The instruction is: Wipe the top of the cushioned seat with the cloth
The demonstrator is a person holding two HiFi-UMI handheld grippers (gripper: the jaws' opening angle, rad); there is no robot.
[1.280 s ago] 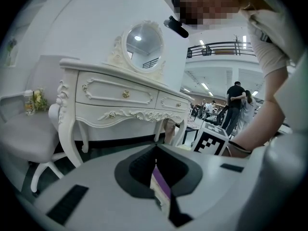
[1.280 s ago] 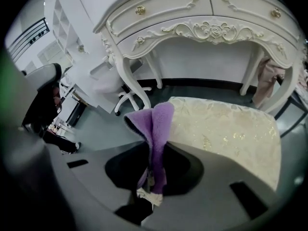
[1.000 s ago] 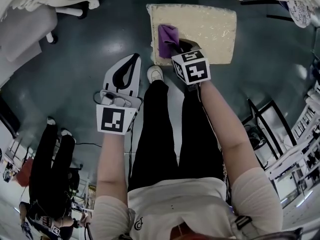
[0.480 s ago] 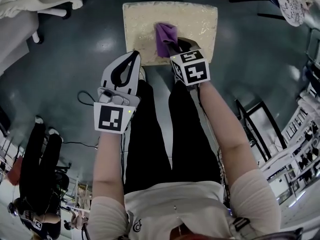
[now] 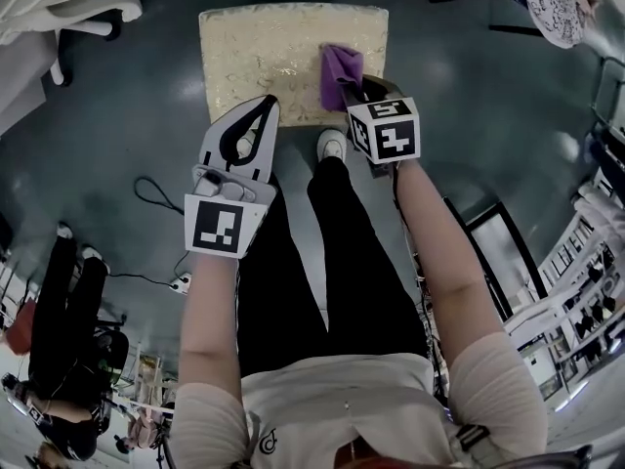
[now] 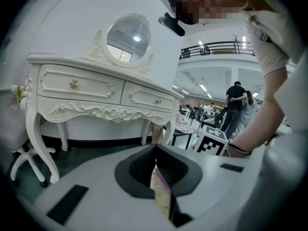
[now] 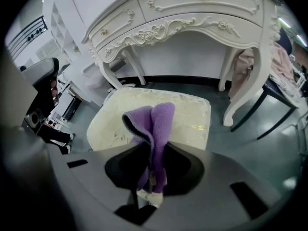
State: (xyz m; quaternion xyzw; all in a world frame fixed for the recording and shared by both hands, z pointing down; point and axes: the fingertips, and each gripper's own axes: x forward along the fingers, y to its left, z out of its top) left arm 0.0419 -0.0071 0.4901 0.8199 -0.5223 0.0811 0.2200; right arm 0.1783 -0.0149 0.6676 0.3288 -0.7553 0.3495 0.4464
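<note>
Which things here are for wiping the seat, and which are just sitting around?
For the job:
purple cloth
cushioned seat
right gripper, clamped on the cloth

Just around:
white dressing table
round mirror
left gripper, shut and empty

The cloth [image 5: 339, 71], held in the right gripper [image 5: 350, 88], has slid across the seat [image 5: 259, 52]. A second ago it lay at the seat's near left part, then it was at the middle, and now it is close to the right edge. The left gripper [image 5: 262, 106] hung clear to the left of the seat before. In the head view its tip now overlaps the seat's near edge.
</note>
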